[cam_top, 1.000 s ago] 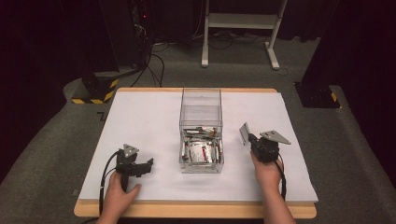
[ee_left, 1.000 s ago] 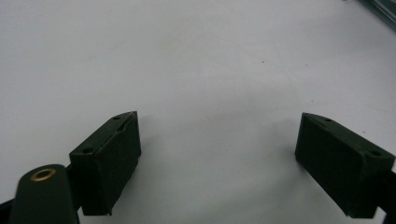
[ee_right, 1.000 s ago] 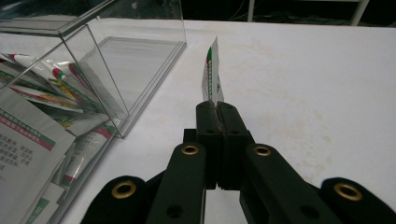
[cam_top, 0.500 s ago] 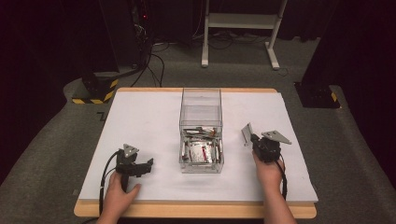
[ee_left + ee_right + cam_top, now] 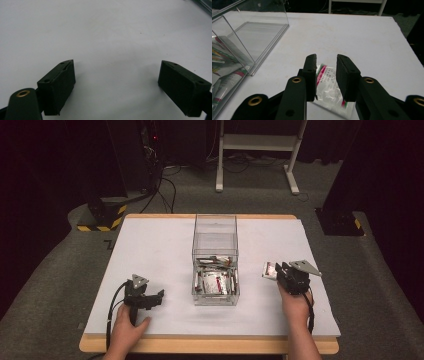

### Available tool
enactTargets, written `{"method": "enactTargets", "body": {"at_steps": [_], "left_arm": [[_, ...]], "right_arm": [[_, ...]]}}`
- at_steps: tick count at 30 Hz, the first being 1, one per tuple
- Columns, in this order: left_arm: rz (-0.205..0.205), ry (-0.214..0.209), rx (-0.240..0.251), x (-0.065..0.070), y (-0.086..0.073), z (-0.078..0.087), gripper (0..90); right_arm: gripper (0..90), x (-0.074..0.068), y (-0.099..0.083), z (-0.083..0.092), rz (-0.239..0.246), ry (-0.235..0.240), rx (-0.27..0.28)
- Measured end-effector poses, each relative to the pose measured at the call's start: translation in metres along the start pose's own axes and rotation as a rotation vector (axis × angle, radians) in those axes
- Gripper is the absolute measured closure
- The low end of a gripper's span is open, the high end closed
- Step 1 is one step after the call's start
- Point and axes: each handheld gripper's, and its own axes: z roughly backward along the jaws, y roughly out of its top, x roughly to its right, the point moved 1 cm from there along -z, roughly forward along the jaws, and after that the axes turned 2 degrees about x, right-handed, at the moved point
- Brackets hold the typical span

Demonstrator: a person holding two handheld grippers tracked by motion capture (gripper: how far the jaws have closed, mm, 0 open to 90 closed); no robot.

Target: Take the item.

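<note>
On the right side of the white counter (image 5: 160,245), the right hand-held gripper (image 5: 278,272) has a small clear packet (image 5: 329,86) lying between its two black jaws. The jaws have just been opening, and in the right gripper view they stand a little apart with gaps on both sides of the packet, so the grip is released; whether the packet rests on the counter or leans on a jaw cannot be told. The packet is see-through plastic with a pink-red and green band and several lines of small dark print, too fine to read. In the high view it pokes out from the jaw tips toward the clear plastic box (image 5: 215,225) standing just beside it at the counter's middle. The box's near compartment holds a pile of similar red-and-white packets (image 5: 215,282), their printing also too small to read. At the near left, the left hand-held gripper (image 5: 159,295) rests on the counter, jaws spread wide with nothing between them.
</note>
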Motion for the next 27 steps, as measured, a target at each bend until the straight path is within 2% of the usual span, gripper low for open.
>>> {"method": "enactTargets", "body": {"at_steps": [6,17,23,27], "left_arm": [[-0.002,0.0,0.0,0.0,0.0,0.0,14.3],[-0.002,0.0,0.0,0.0,0.0,0.0,14.3],[-0.002,-0.002,-0.001,0.0,0.0,0.0,14.3],[-0.001,-0.002,-0.001,0.0,0.0,0.0,14.3]], "right_arm": [[65.8,0.0,0.002,0.007,-0.008,0.008,0.019],[58.7,-0.009,0.005,0.017,0.007,0.042,0.036],[54.4,-0.022,0.005,0.026,0.016,0.097,0.04],[52.2,-0.028,0.004,0.029,0.021,0.116,0.037]]}}
